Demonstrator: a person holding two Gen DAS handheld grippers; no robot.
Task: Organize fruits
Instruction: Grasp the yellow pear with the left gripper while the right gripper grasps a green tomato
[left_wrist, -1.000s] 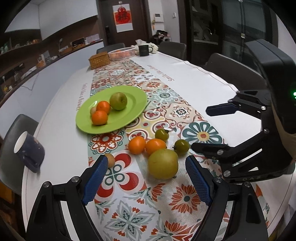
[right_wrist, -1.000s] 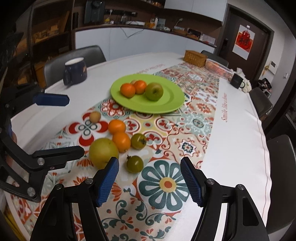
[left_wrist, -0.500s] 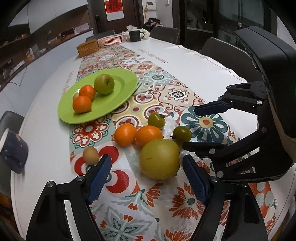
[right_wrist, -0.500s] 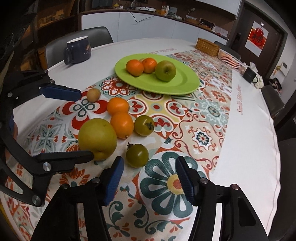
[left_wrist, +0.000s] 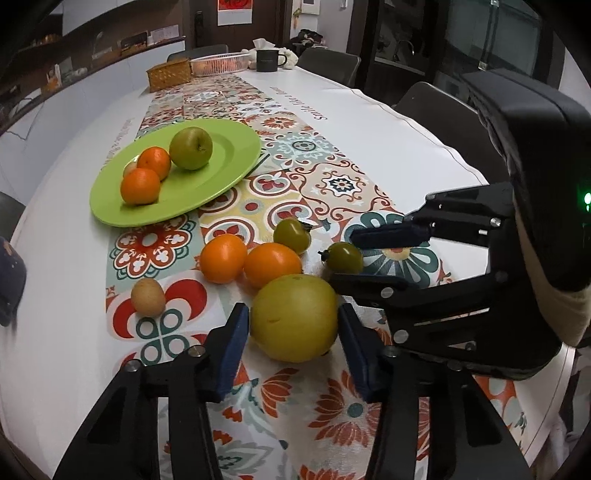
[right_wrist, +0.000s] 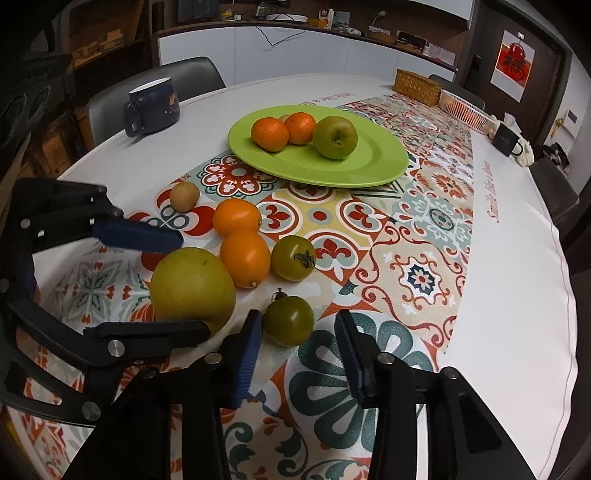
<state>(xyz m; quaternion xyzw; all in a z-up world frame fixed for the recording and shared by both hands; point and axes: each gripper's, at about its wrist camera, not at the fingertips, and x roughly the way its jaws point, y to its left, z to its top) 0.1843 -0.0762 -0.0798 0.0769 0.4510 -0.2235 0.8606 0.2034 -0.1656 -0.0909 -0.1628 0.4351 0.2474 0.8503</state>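
A green plate (left_wrist: 221, 173) (right_wrist: 373, 162) holds two tangerines, a green apple (left_wrist: 191, 147) and a small brown fruit. On the patterned runner lie a large yellow pear (left_wrist: 294, 317) (right_wrist: 192, 286), two oranges (left_wrist: 271, 264), two green tomatoes (left_wrist: 345, 257) (right_wrist: 289, 325) and a small brown fruit (left_wrist: 147, 297). My left gripper (left_wrist: 293, 345) is open with its jaws either side of the pear. My right gripper (right_wrist: 299, 354) is open with its jaws either side of the near green tomato.
A dark blue mug (right_wrist: 153, 107) stands on the white table left of the plate. A wicker box (left_wrist: 169, 75), a pink basket (left_wrist: 219, 62) and a black mug (left_wrist: 267, 60) stand at the far end. Grey chairs ring the table.
Both grippers have moved forward and down. The left now straddles the pear; the right now straddles the near green tomato. Both jaw gaps have narrowed.
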